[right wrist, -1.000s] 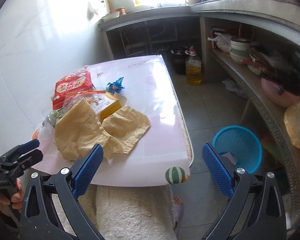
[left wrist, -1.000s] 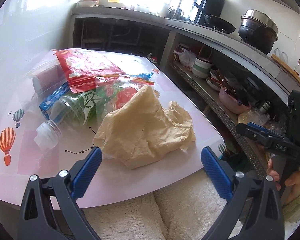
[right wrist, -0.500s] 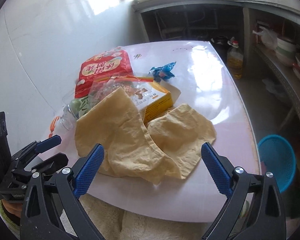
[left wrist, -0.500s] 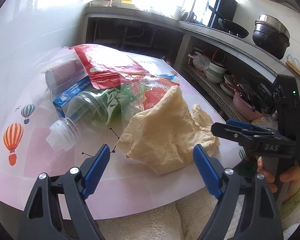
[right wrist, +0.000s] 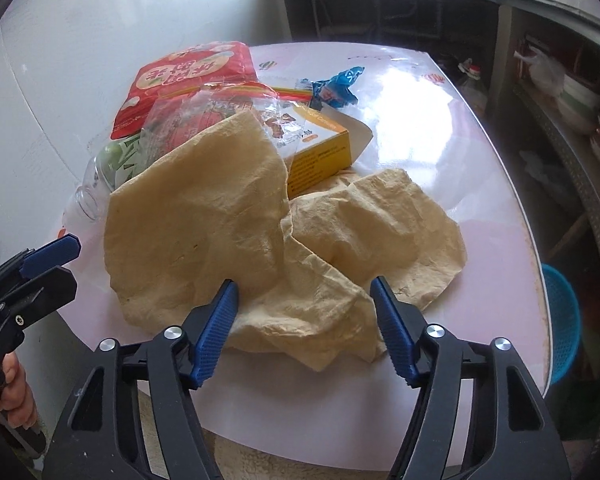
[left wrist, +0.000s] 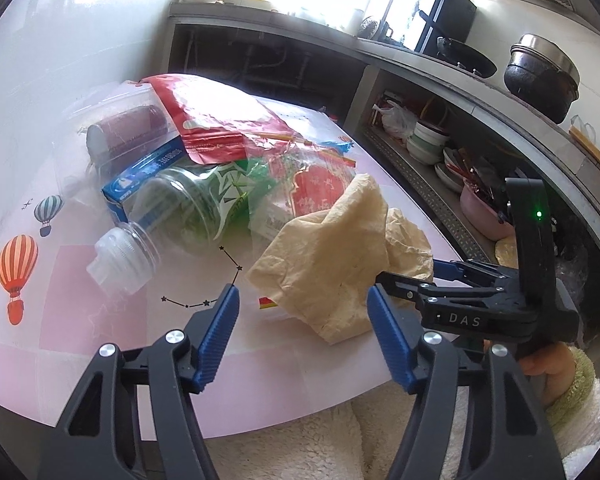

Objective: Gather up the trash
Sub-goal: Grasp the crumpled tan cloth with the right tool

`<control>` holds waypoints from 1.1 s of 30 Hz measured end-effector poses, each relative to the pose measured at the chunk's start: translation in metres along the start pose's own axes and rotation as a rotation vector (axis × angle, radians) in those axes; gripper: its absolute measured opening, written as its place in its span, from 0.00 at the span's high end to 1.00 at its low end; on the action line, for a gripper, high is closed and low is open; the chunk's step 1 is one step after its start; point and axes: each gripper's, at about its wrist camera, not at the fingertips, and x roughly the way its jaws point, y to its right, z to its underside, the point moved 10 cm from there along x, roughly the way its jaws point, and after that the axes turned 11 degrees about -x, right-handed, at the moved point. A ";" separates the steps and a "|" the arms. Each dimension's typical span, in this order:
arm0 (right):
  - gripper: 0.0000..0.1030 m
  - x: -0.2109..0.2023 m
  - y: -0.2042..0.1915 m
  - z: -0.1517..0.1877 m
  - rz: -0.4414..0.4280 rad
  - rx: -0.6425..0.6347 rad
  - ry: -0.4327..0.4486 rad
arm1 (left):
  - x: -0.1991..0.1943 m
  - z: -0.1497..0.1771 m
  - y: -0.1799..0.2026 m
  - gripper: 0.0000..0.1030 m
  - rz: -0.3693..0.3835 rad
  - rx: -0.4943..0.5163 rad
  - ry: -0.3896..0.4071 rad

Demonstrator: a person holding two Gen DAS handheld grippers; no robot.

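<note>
Trash pile (right wrist: 236,184) below both tilted, half-spread tongs (right wrist: 304,300).

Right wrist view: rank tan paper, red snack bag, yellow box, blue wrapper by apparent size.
1. tan paper, nearest the camera, so inflated
2. red snack bag
3. yellow box, partly covered, so close to the bag
4. blue wrapper

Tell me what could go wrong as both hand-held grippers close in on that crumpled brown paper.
The brown paper is draped over the yellow box and leans on the plastic bottle; pulling it may drag them along. The right hand-held gripper and left hand-held gripper, jaws just closing with nothing pinched, converge on one corner and may collide.
</note>
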 end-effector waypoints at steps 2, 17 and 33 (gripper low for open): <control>0.50 0.000 0.001 0.001 0.014 0.000 -0.003 | 0.000 0.000 0.000 0.40 0.005 -0.005 -0.002; 0.95 -0.016 0.027 0.009 -0.020 0.140 0.022 | -0.002 0.004 0.018 0.51 0.042 0.007 -0.015; 0.95 -0.051 0.045 0.001 -0.049 0.220 0.133 | 0.018 0.014 0.031 0.53 0.052 0.030 -0.060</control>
